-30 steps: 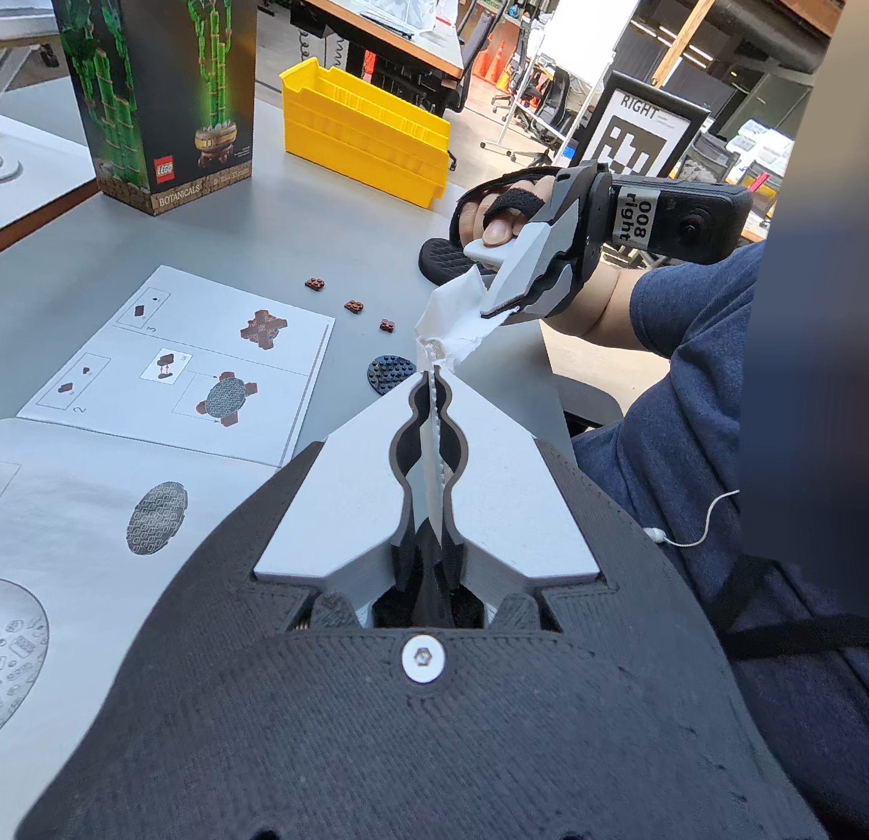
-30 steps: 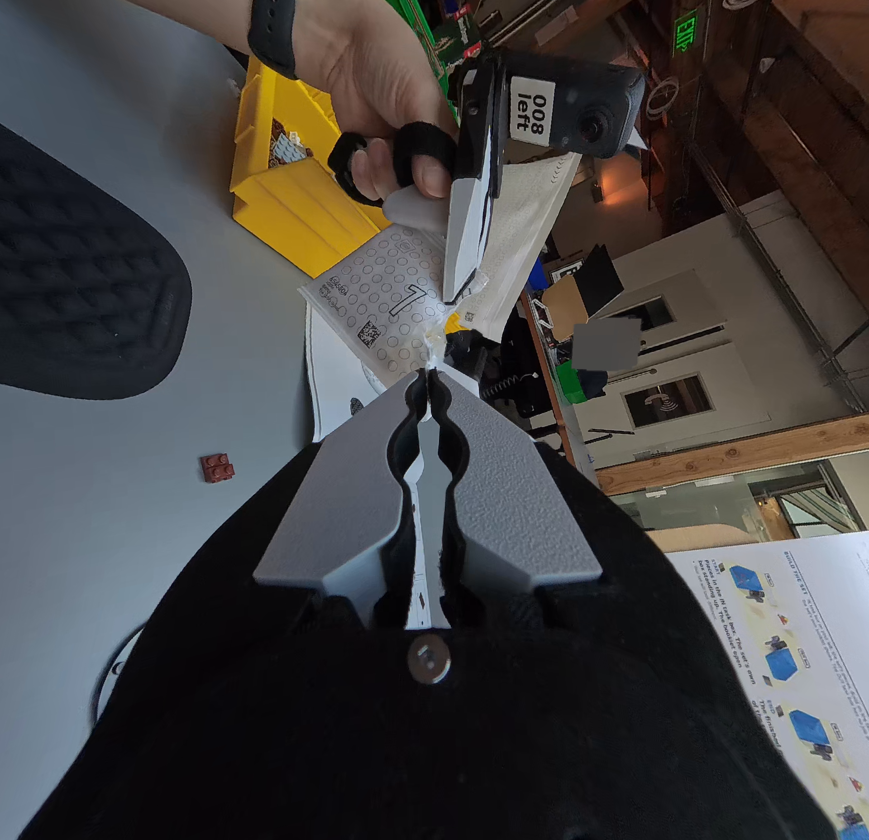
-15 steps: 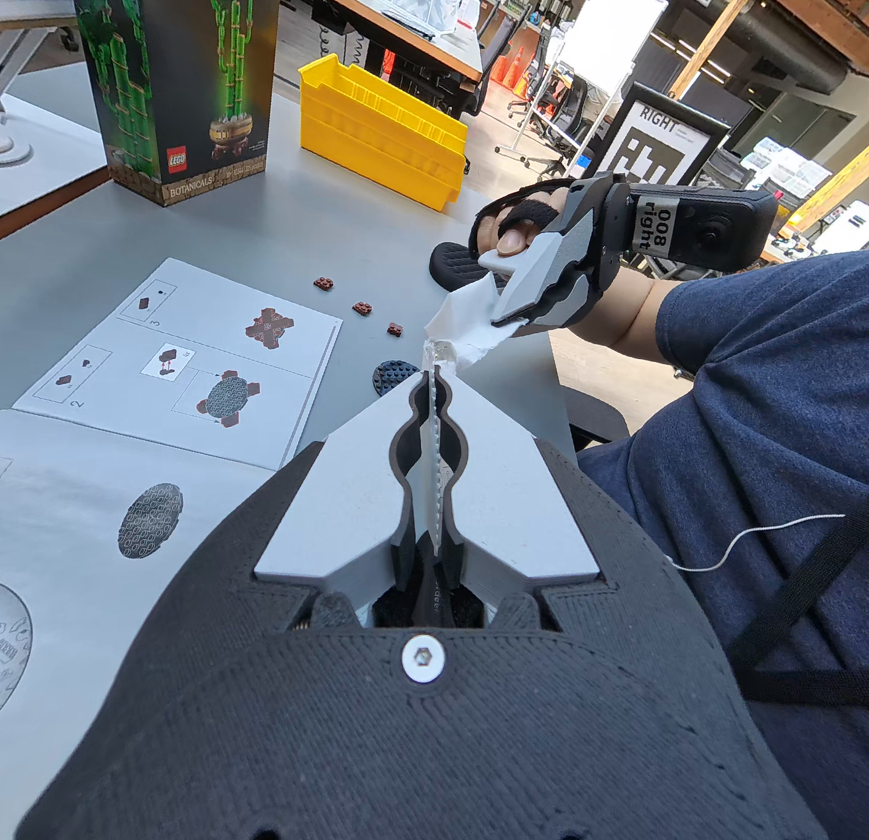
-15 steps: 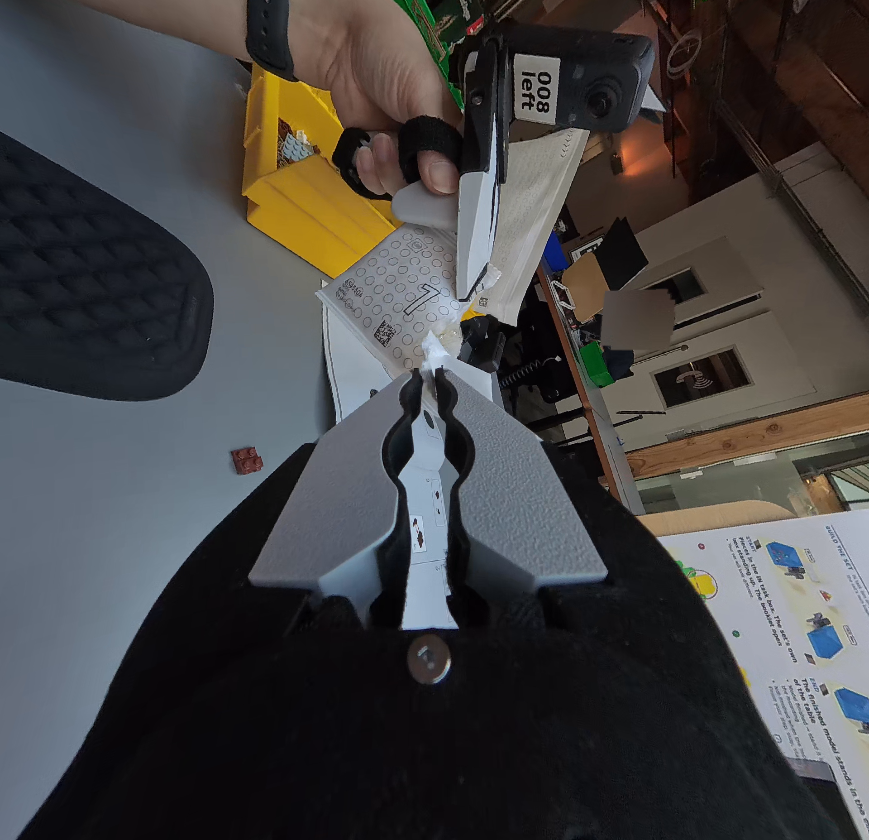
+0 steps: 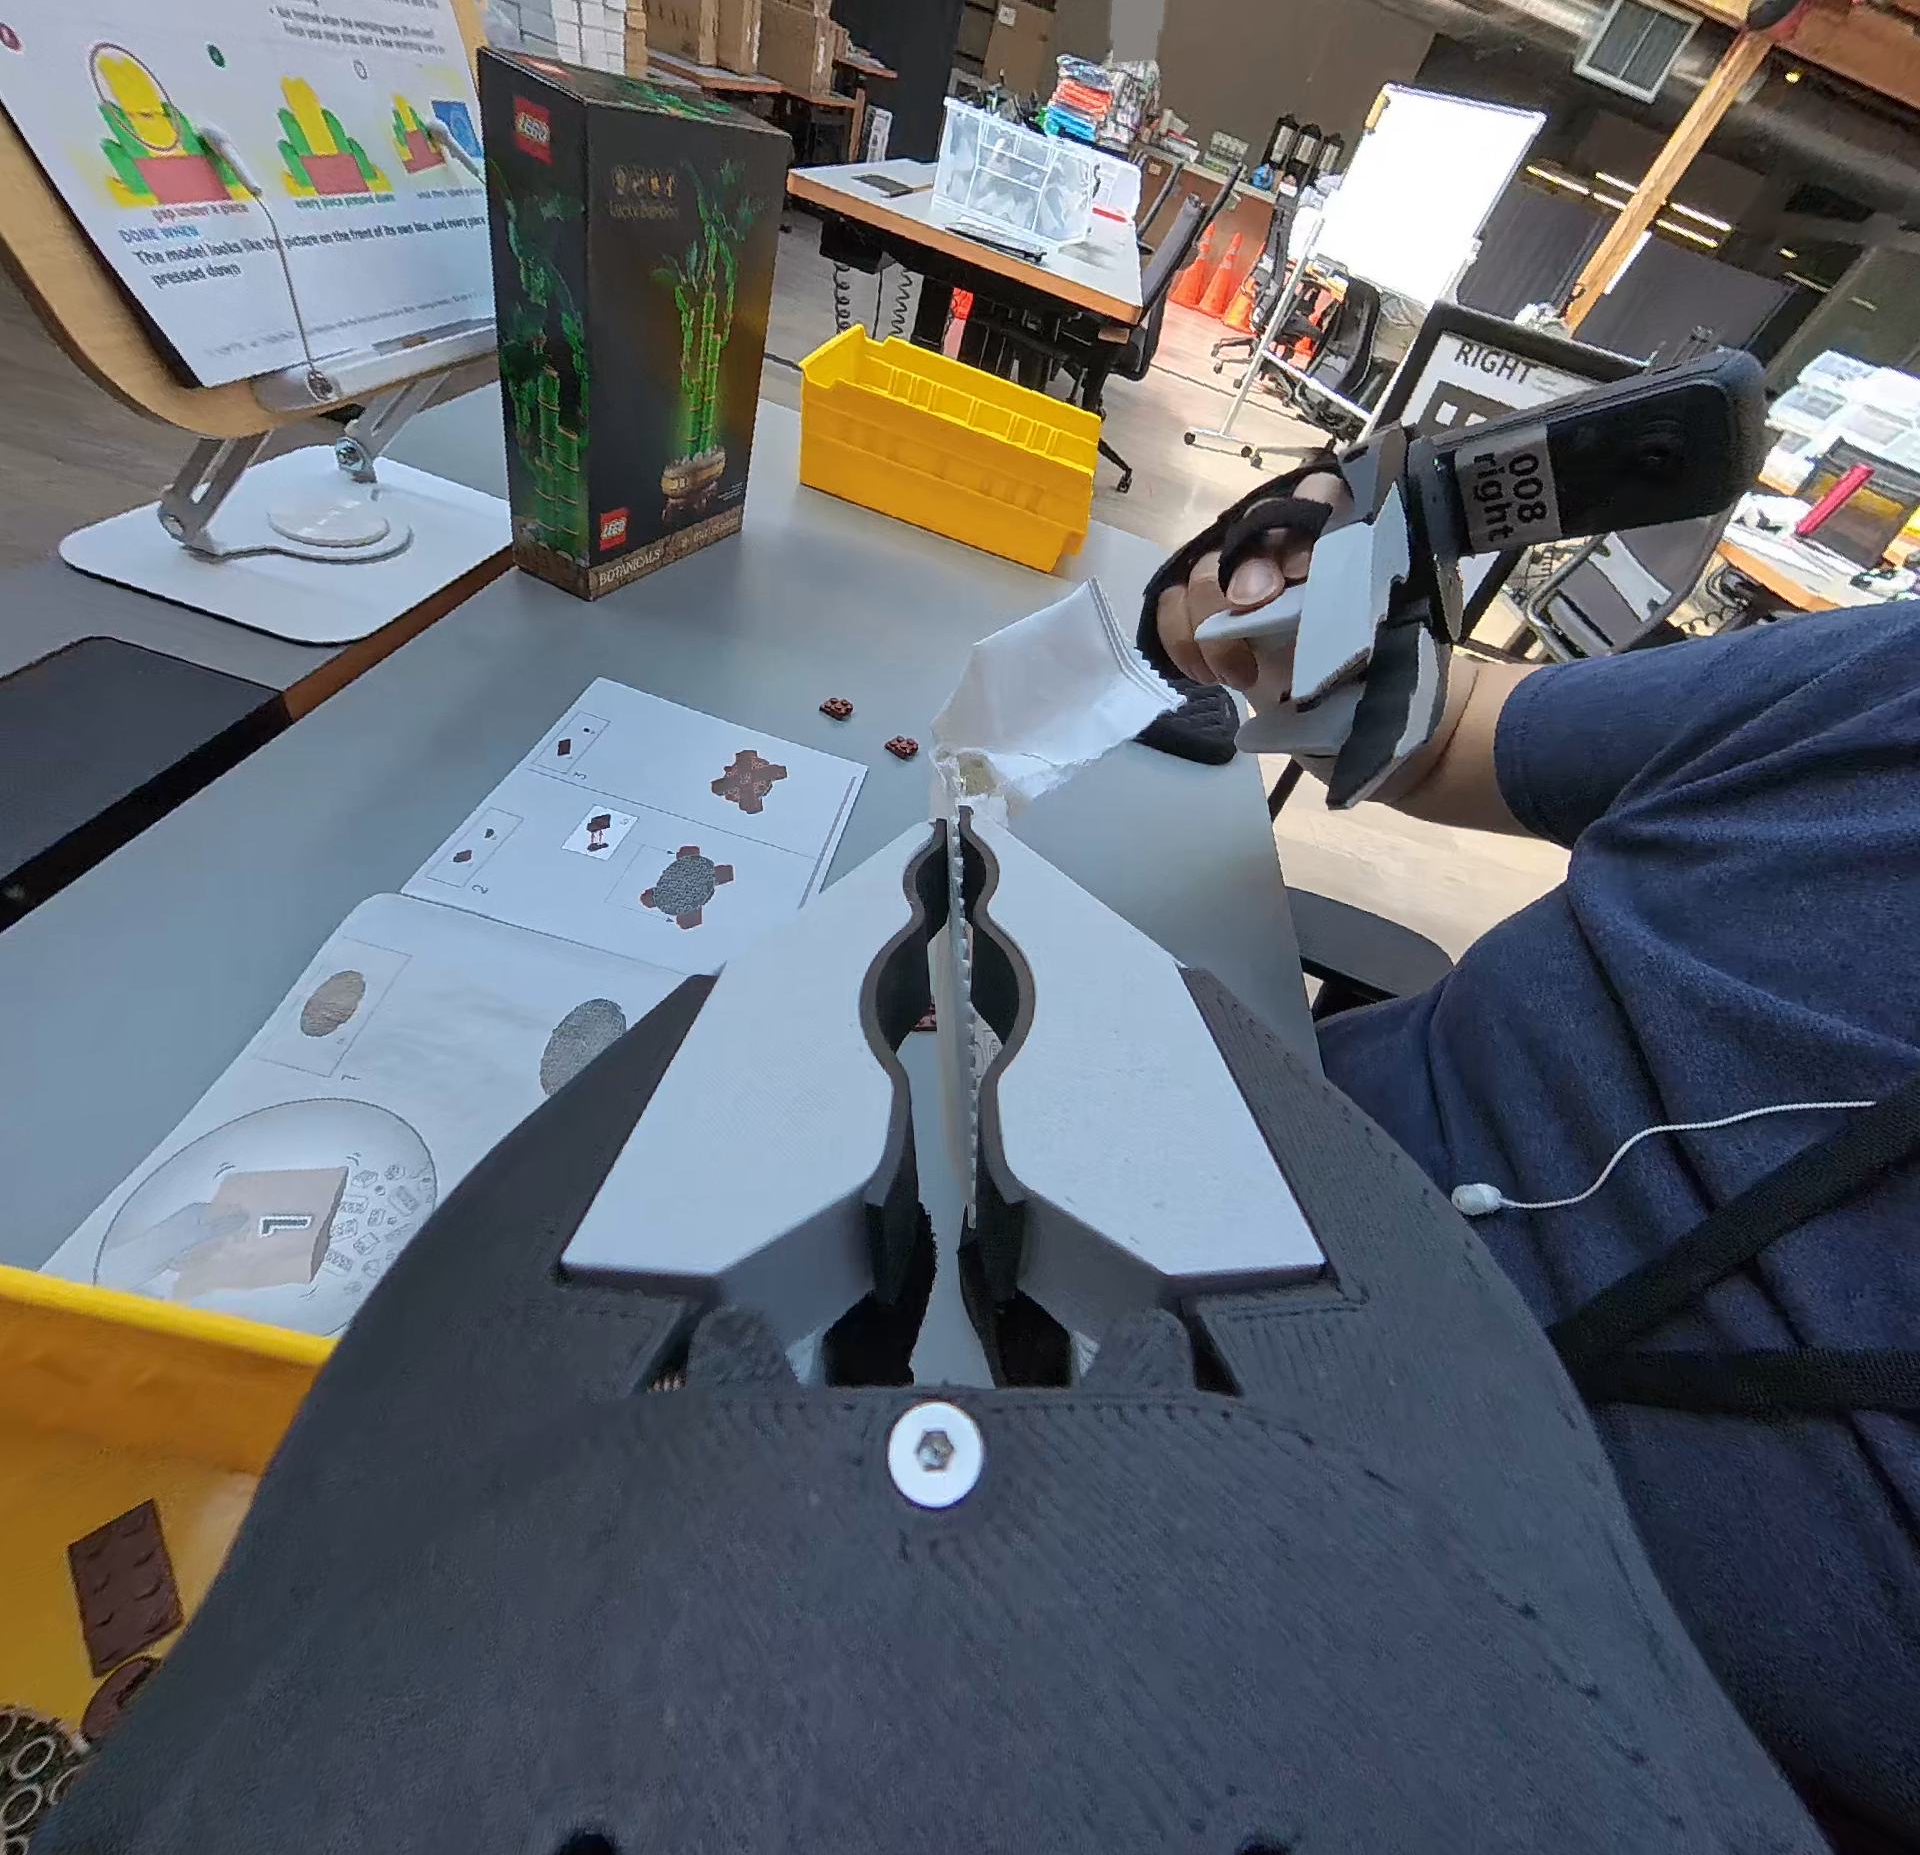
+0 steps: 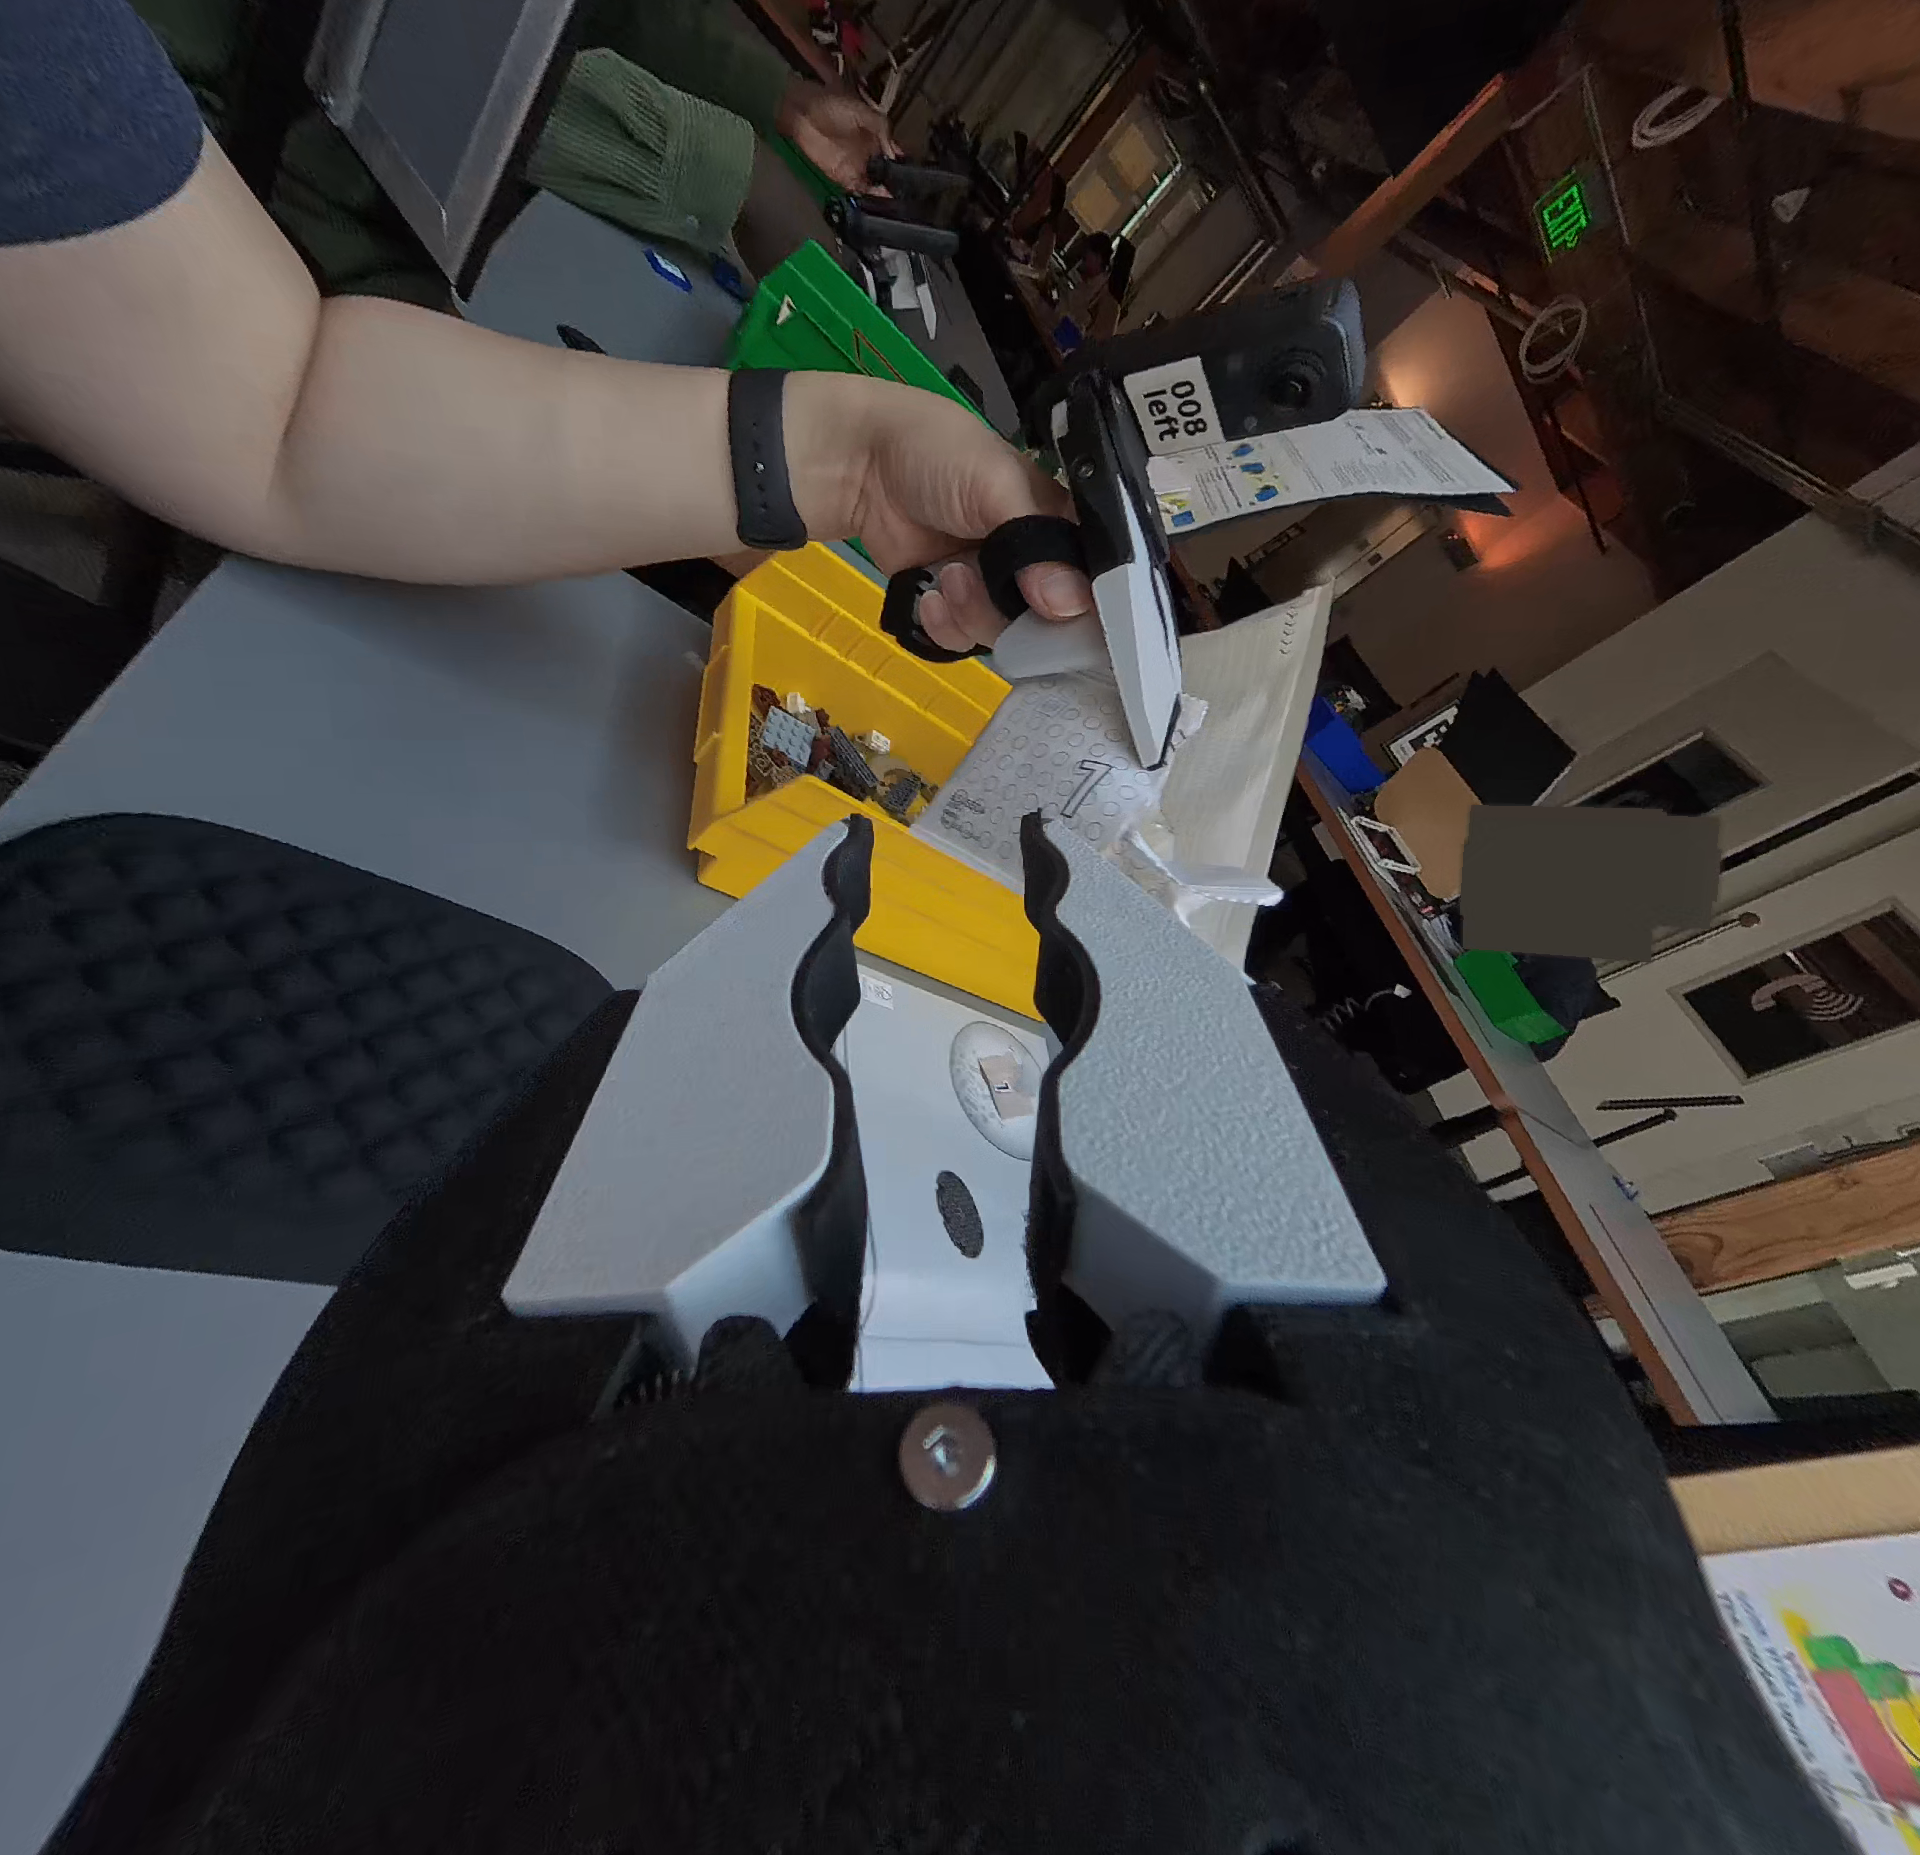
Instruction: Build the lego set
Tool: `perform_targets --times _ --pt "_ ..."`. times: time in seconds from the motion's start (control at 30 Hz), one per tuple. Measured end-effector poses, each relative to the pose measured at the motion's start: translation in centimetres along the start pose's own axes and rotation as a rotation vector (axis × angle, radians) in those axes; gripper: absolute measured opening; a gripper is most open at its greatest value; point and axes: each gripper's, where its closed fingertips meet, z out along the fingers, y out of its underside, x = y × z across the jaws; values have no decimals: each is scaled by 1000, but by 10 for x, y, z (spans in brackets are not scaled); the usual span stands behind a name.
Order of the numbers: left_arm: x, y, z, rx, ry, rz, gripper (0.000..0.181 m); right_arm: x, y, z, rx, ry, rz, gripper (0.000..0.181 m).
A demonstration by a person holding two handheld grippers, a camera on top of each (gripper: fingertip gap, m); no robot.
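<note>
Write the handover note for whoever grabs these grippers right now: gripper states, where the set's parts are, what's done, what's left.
Left gripper: shut on the torn white paper bag, held above the table.
Right gripper: open, empty, near the bag.
Near yellow bin: holds loose bricks.
Far yellow bin: beside the box; contents not visible.
Manual: lies open on the table, two small brown pieces just beyond it.
Done: bag torn open, bricks in the bin.
Left: put the bag aside, then start assembly; no assembled part in view.
</note>
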Motion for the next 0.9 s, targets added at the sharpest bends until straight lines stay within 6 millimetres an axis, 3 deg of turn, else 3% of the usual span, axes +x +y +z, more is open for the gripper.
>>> perform_targets --times 0.1,0.2,0.27,0.33,0.43,0.57,0.67,0.8,0.9 --pt "0 -4 -18 9 -39 4 0 -29 -3 33 6 -74 102 31" --pt "1 -7 -37 -2 -126 11 0 -72 12 95 -93 -121 256 60" --pt "3 -9 -51 8 -182 19 0 -104 17 132 -125 -167 340 57" --pt "8 -14 -62 39 -206 11 0 -123 14 163 -101 -191 423 55" --pt "12 -21 -76 23 -240 4 0 -138 9 208 -120 -227 543 56" --pt "21 -33 -88 0 -284 29 0 -169 -6 257 -127 -324 534 58" --pt "37 -41 -86 14 -248 38 0 -186 -12 286 -127 -364 624 88" --pt "47 -42 -83 -14 -220 54 0 -186 -10 316 -114 -315 781 107" --pt "53 -44 -85 -19 -195 52 0 -189 -1 333 -155 -292 798 118"
